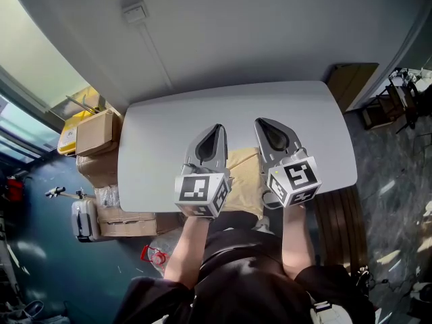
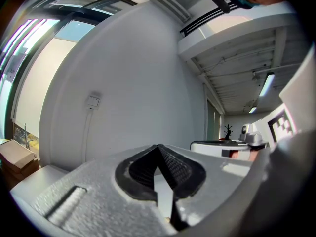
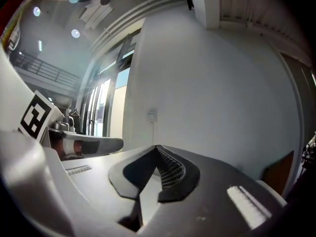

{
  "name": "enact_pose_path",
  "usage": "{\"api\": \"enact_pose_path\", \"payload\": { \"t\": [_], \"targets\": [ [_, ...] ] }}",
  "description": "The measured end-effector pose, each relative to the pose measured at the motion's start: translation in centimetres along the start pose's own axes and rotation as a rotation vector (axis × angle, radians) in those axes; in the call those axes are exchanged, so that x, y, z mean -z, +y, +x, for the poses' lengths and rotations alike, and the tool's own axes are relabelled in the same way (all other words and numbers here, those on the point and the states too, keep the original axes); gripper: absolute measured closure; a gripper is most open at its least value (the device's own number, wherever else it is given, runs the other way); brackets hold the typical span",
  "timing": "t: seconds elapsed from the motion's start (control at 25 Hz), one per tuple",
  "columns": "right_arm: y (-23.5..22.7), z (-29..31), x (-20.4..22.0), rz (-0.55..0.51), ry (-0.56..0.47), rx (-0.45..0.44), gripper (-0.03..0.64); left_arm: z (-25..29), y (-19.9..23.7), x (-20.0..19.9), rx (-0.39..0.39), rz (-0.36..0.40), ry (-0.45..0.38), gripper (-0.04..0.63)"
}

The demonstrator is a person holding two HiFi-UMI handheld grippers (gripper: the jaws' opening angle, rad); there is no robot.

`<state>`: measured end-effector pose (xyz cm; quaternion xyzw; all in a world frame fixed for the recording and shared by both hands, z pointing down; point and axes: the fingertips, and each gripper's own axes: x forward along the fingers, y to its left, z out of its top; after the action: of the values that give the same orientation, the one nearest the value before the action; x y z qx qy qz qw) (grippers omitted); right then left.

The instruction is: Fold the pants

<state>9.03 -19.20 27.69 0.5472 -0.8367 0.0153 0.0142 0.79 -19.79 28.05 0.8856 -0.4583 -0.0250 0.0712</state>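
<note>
Tan pants [image 1: 244, 174] lie in a compact folded bundle on the near edge of the grey table [image 1: 169, 133], mostly hidden under my two grippers. Above the bundle's left side, my left gripper [image 1: 218, 128] points level toward the far wall. Its jaw tips meet with nothing between them, as the left gripper view [image 2: 158, 147] also shows. My right gripper [image 1: 260, 121] hangs over the right side, likewise shut and empty, confirmed in the right gripper view [image 3: 157, 148]. Neither gripper touches the cloth.
Cardboard boxes [image 1: 94, 132] and a small suitcase [image 1: 84, 218] stand on the floor left of the table. A brown board [image 1: 351, 79] leans at the back right. A slatted wooden bench [image 1: 341, 225] sits by the table's right front corner. A white wall runs behind.
</note>
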Motion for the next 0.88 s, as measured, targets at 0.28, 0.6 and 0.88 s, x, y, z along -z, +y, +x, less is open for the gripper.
{"api": "enact_pose_path", "payload": {
  "t": [0.28, 0.6, 0.88],
  "targets": [
    [-0.6, -0.5, 0.5, -0.003, 0.015, -0.001, 0.614, 0.4, -1.1, 0.2, 0.017, 0.000, -0.009, 0.591],
    [-0.6, -0.5, 0.5, -0.005, 0.020, -0.010, 0.614, 0.5, -1.3, 0.3, 0.019, 0.011, -0.004, 0.591],
    [-0.4, -0.3, 0.5, -0.001, 0.017, -0.018, 0.614, 0.5, -0.9, 0.5, 0.008, 0.012, 0.002, 0.591]
  ]
}}
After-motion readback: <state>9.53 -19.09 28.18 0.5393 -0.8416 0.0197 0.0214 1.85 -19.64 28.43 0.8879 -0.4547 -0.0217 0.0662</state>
